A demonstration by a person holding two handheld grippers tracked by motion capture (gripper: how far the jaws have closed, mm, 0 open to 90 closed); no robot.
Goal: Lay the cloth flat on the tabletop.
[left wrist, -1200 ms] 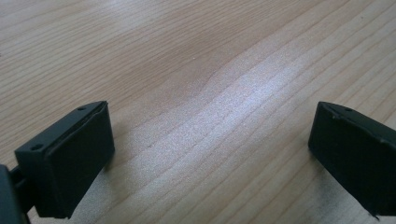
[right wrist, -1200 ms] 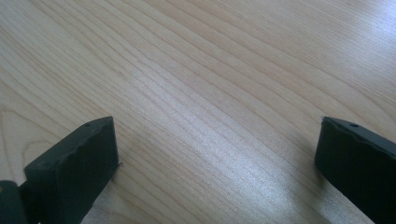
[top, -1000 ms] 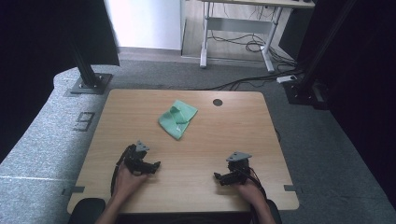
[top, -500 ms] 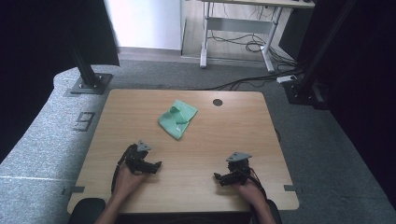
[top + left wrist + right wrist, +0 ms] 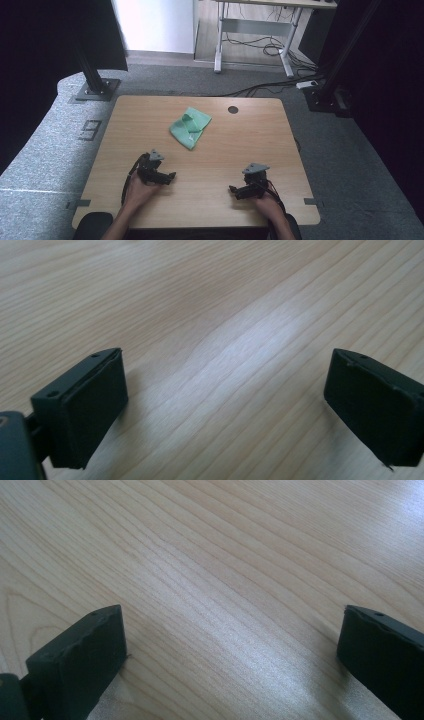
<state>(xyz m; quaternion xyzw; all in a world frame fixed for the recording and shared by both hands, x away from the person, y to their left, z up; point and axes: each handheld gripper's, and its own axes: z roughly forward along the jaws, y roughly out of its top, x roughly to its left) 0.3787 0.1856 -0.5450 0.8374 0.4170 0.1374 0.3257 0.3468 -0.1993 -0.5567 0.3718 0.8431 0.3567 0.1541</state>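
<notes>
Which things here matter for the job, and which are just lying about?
In the job:
green cloth
left tool, open, near table edge
right tool, open, near table edge

Lying about:
table, its round hole
floor cables

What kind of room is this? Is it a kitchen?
Not a kitchen; more likely a lab or workshop for recording tasks. A bare wooden table stands on grey carpet, dark curtains hang around it, and cables trail under a desk behind. Only a green cloth lies on the table.
</notes>
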